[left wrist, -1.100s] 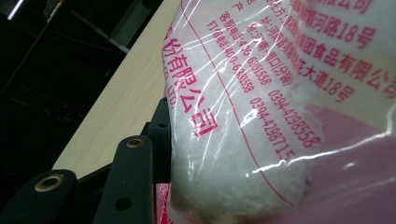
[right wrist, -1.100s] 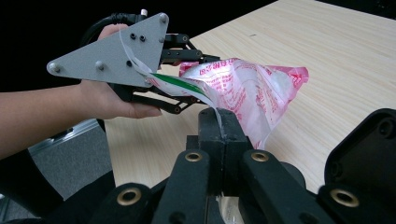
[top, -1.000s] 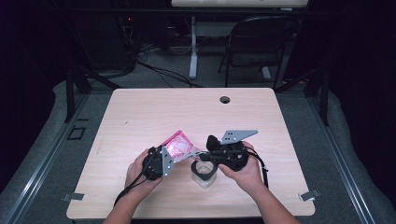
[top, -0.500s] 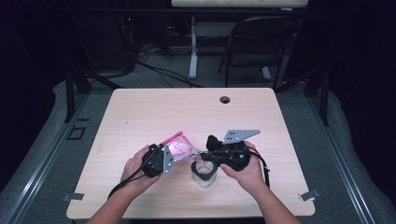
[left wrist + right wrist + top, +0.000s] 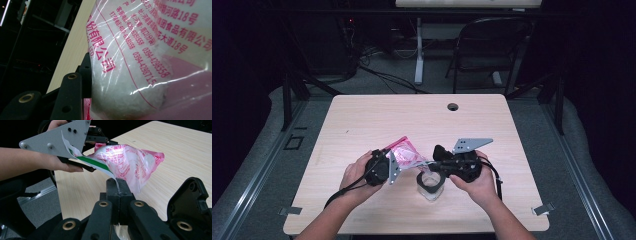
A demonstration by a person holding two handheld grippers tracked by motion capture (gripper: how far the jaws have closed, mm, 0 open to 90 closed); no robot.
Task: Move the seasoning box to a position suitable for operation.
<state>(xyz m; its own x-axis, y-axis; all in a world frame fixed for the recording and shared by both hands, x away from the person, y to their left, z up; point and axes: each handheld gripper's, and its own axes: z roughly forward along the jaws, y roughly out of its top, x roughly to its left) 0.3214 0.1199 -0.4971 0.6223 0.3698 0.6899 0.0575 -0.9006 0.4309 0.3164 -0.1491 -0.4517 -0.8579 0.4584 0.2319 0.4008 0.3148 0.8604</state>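
Dark room and black curtains are surrounding a pale wood-grain table [image 5: 377, 115] with a round cable hole [image 5: 453, 106] near its far edge; a folding chair [image 5: 492, 45] and loose cables are sitting on the grey floor beyond. In the high view, the person's forearms are coming in from the bottom, wrists bent inward. The left gripper [image 5: 388, 166] is pointing right and the right gripper [image 5: 435, 159] is pointing left, its grey three-cornered plate tilting up. Between them a pink and clear plastic bag [image 5: 404, 152] is being held just above the tabletop, and a clear glass jar with a dark rim [image 5: 431, 184] is standing just below the right gripper.

From the left gripper view, the bag [image 5: 150, 62] is pressing right up against the lens: glossy, crinkled film over a white grainy filling, printed in magenta Chinese characters with the numbers "400-6351558", "0394-4298758" and "18". One black jaw is lying against the bag's side; the other is hidden, so I cannot tell how wide the jaws are standing.

From the right gripper view, the right gripper [image 5: 117, 185] is pinching its jaws tight together on a thin strip of the bag's torn edge, white with a green band. The bag [image 5: 127, 162] is bulging beyond, stretched toward the left gripper [image 5: 96, 137], whose grey plate and holding hand [image 5: 53, 161] are showing at upper left.
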